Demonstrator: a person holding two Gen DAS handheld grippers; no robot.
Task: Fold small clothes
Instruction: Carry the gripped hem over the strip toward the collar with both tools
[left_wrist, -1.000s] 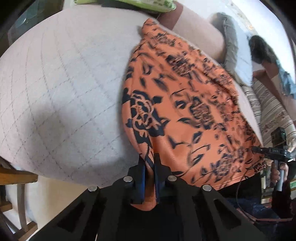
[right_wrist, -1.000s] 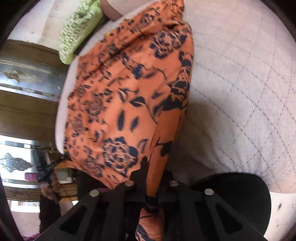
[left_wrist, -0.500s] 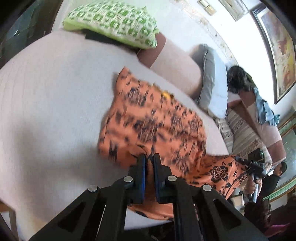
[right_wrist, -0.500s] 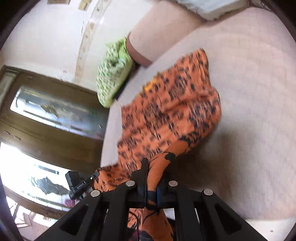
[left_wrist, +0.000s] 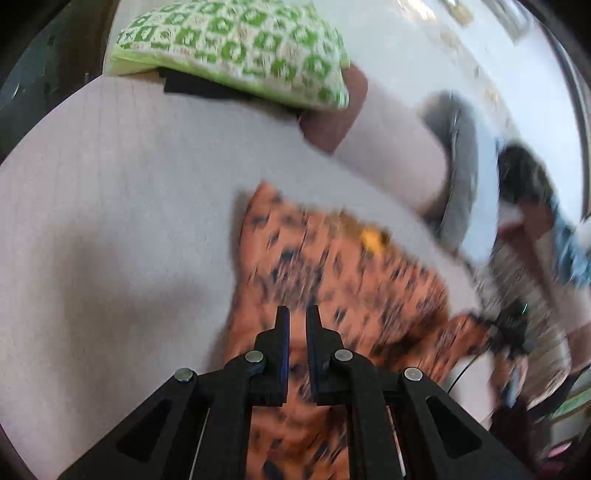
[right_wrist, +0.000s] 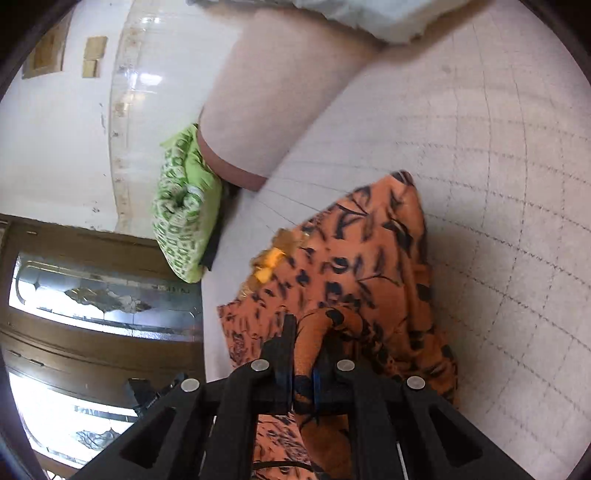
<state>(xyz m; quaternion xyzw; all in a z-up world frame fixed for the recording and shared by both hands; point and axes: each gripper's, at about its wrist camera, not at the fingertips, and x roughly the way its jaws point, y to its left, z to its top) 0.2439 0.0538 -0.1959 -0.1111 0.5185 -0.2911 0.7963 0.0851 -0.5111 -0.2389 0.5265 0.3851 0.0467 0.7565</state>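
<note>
Right wrist view: right gripper (right_wrist: 304, 332) pinches orange floral garment (right_wrist: 369, 266), lower centre. Left gripper (left_wrist: 297, 325) narrowly parted; grip on cloth unclear.

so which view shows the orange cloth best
The right wrist view: the orange cloth is sharp there, its dark flower print clear, with a fold pinched in the right gripper. The left wrist view shows the cloth smeared by motion blur, partly behind the left gripper.
</note>
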